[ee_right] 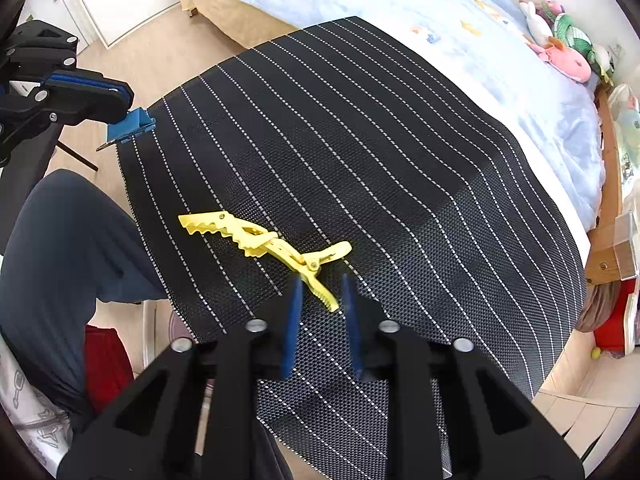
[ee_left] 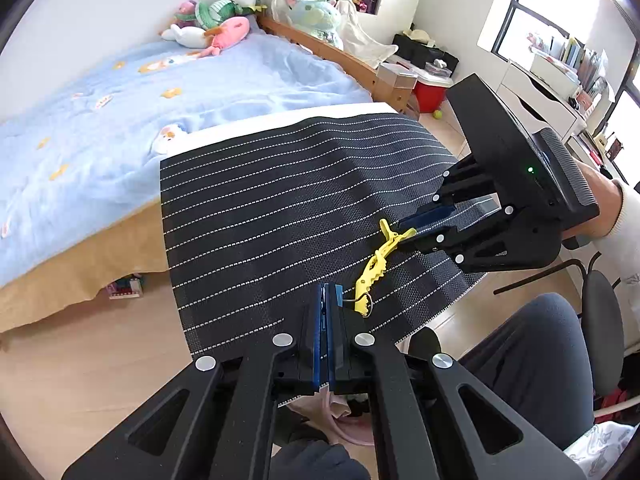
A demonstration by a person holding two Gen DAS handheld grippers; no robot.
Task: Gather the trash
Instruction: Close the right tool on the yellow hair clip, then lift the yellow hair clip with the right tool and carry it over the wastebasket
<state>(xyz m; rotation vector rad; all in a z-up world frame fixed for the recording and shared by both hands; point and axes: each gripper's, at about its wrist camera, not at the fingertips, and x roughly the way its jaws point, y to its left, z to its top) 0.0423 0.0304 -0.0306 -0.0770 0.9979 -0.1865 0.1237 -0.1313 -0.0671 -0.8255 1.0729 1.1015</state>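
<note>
Here — one yellow clip [ee_right: 266,242], one blue clip [ee_right: 130,126].

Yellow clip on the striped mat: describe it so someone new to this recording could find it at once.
Beside the bed with the blue quilt lies a black mat with white dotted stripes. Near its edge closest to the person lies the yellow clip, a toothed plastic hair clip. It is the only yellow thing on the mat; the right gripper straddles its handle end.
</note>
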